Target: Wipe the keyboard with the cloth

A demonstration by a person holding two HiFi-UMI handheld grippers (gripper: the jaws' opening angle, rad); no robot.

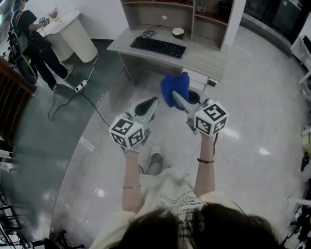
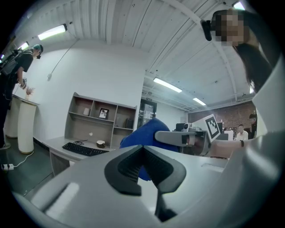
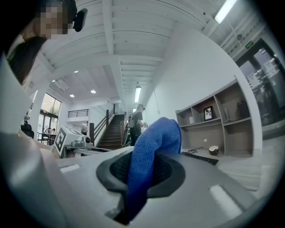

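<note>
The black keyboard (image 1: 158, 46) lies on a pale desk (image 1: 204, 58) well ahead of me, small in the left gripper view (image 2: 84, 149) and in the right gripper view (image 3: 200, 158). My right gripper (image 1: 176, 96) is shut on a blue cloth (image 1: 175, 89), which bunches up above its jaws (image 3: 153, 147). That cloth also shows from the left gripper view (image 2: 136, 138). My left gripper (image 1: 153, 102) hangs beside it, jaws together with nothing between them (image 2: 143, 153). Both grippers are held in the air over the floor, short of the desk.
The desk carries a shelf unit (image 1: 194, 14) and a small bowl (image 1: 178, 32). A person (image 1: 29, 34) stands at a white round stand (image 1: 73, 34) at the far left. A power strip (image 1: 80, 87) and cable lie on the floor. A dark railing (image 1: 12, 92) runs along the left.
</note>
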